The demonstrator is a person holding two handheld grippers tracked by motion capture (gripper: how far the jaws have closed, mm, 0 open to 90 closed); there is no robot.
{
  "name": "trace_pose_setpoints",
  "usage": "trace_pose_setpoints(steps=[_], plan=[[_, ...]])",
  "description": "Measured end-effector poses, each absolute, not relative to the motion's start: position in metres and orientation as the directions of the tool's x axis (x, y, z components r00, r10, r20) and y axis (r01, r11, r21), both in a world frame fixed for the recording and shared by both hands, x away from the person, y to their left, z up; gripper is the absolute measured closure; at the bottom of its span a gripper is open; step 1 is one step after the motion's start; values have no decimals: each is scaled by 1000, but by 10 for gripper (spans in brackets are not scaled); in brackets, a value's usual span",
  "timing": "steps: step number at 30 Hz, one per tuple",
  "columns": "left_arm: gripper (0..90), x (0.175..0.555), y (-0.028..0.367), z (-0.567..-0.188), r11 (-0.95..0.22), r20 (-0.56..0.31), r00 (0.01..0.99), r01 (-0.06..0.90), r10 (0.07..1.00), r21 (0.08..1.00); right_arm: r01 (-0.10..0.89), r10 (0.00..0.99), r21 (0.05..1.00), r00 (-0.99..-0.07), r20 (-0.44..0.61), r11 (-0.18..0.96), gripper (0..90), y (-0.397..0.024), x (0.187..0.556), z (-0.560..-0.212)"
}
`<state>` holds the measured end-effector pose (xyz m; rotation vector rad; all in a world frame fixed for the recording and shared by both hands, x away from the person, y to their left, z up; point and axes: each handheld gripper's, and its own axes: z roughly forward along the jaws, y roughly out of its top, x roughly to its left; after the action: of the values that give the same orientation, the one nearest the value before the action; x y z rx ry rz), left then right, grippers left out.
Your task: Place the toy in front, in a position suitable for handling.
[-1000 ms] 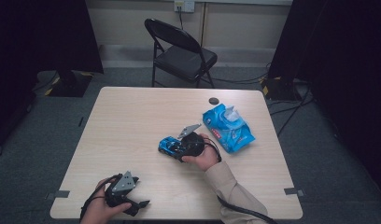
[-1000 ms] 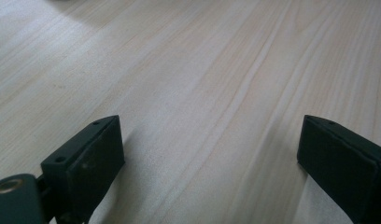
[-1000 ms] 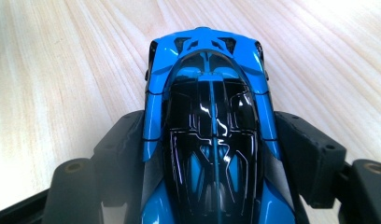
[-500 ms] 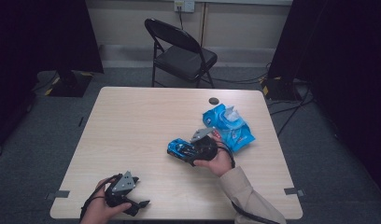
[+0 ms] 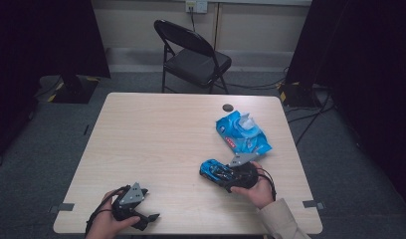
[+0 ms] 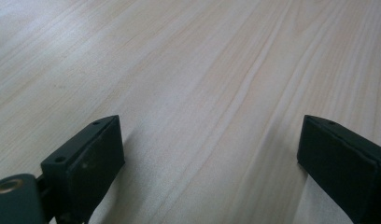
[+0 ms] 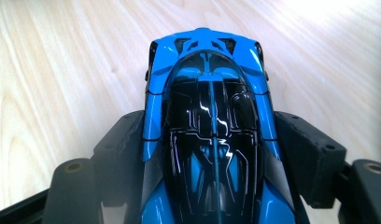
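Observation:
A blue and black toy car [image 5: 212,170] sits low over the wooden table [image 5: 151,134] at the front right, just below a blue wipes packet. My right gripper [image 5: 225,175] is shut on it. In the right gripper view the car [image 7: 209,116] points away from me, and both black pads [image 7: 121,149] press on its sides. My left gripper [image 5: 147,218] rests near the table's front left corner, held in a hand. The left gripper [image 6: 209,154] stands open over bare wood, with nothing between its jaws.
A crumpled blue wipes packet [image 5: 243,133] lies at the right, just beyond the car. A small dark disc [image 5: 227,107] sits near the far edge. A black folding chair [image 5: 191,55] stands behind the table. Cables run across the floor at the right.
My right gripper has carried the toy car to the right and nearer the front edge. The left gripper has stayed where it was.

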<state>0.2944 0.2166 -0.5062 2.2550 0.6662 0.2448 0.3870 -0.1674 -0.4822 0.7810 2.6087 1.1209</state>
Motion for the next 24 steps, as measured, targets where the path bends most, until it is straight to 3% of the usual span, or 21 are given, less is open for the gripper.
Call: trace_pose_setpoints(steps=[24], plan=[[66, 295, 216, -507, -574, -25, 843, 387, 537, 721, 414, 585, 737, -810, 31, 534, 274, -176, 374, -501]])
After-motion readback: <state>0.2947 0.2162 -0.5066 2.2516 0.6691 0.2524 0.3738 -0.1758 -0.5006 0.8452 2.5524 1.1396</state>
